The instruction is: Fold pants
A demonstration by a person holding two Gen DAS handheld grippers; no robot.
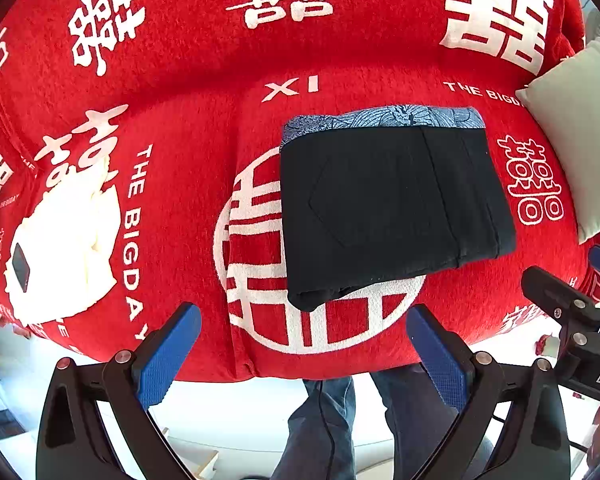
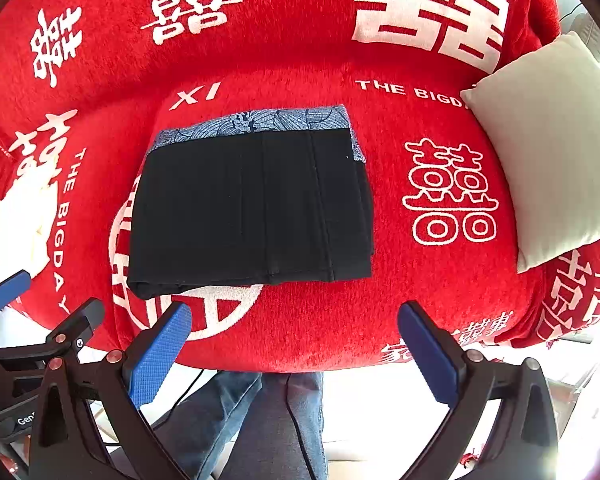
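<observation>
Both claws (image 1: 302, 354) (image 2: 294, 354) spread, empty; folded black pants (image 1: 392, 204) on cover (image 1: 180, 120) reading "THE BIGDAY"

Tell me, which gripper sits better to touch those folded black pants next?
Left, probably, by a small margin. The black pants lie nearly centred ahead of the open left gripper; from the open right gripper they sit off to the left. Neither touches them.

We see a red sofa (image 1: 204, 128) covered in white printed characters and the words "THE BIGDAY". On its seat lie folded black pants (image 1: 388, 208) atop a blue patterned cloth (image 1: 380, 117), a pale cushion (image 1: 576, 136) at one end, and a white garment (image 1: 64, 248) at the other.
</observation>
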